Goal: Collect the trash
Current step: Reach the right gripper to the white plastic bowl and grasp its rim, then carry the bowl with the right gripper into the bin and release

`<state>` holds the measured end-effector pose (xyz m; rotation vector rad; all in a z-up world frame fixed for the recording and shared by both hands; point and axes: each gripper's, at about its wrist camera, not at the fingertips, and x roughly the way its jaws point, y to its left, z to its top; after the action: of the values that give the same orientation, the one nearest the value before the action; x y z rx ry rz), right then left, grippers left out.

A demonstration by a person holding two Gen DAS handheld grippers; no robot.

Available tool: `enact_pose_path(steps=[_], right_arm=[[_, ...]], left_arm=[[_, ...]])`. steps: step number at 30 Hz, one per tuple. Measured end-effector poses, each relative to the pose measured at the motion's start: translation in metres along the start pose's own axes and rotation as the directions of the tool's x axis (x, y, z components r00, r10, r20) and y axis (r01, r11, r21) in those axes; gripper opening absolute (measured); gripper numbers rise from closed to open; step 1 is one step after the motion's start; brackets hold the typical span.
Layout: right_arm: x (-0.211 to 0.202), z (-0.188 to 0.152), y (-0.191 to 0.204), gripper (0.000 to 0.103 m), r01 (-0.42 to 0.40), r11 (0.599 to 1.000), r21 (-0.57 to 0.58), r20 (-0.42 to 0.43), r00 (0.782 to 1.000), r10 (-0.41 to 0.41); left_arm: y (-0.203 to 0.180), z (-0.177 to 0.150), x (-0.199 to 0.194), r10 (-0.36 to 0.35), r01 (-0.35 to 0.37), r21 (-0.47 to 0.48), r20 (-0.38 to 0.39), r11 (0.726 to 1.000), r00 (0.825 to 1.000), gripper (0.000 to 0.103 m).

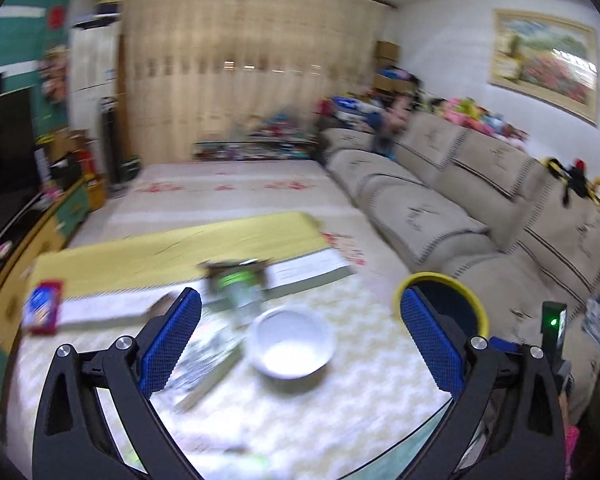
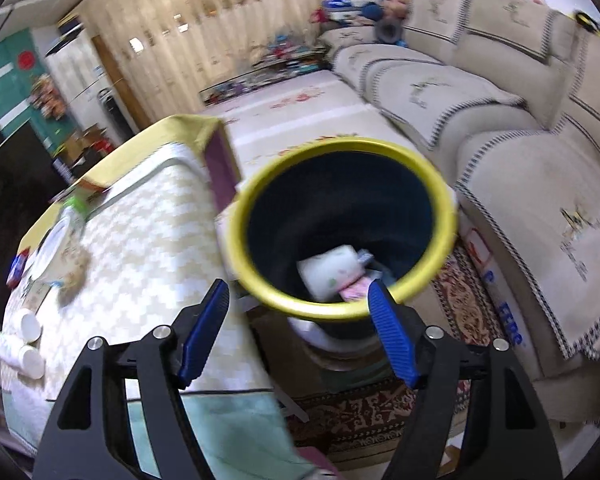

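Both grippers, left [image 1: 300,332] and right [image 2: 298,330], open and empty; wrapper [image 1: 204,350], probably light, crinkly: pinch an edge.

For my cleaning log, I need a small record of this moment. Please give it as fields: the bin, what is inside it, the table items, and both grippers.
bin: dark trash bin with yellow rim, on the floor between table and sofa
bin contents: white wrapper and a pink scrap
table: white bowl, blurred jar, red packet
left gripper: open, empty, above the bowl
right gripper: open, empty, fingers at the bin's near rim
image quality: blurred
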<state>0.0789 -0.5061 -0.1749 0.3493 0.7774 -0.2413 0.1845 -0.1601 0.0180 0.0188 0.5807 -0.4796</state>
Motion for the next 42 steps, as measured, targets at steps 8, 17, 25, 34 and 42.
enact_pose_path(steps=[8,17,25,34,42], right_arm=[[0.0,0.016,0.102,0.068,-0.141,0.977,-0.161,-0.009,0.99,0.141],[0.026,0.042,0.192,0.058,-0.235,0.938,-0.255,-0.081,0.972,0.222],[0.083,0.045,0.23,0.041,-0.187,0.941,-0.282,-0.168,0.975,0.144],[0.107,0.04,0.24,0.013,-0.172,0.937,-0.304,-0.213,0.971,0.109],[0.102,0.042,0.229,0.008,-0.216,0.936,-0.279,-0.213,0.964,0.159]], left_arm=[[0.062,-0.062,-0.045,0.085,-0.085,-0.075,-0.005,0.994,0.996,0.098],[0.092,-0.099,-0.065,0.175,-0.174,-0.102,0.002,0.979,0.985,0.098],[0.106,-0.122,-0.074,0.188,-0.186,-0.146,-0.002,0.972,0.982,0.098],[0.101,-0.126,-0.062,0.165,-0.166,-0.129,-0.023,0.978,0.986,0.098],[0.102,-0.125,-0.054,0.156,-0.161,-0.14,-0.04,0.977,0.987,0.098]])
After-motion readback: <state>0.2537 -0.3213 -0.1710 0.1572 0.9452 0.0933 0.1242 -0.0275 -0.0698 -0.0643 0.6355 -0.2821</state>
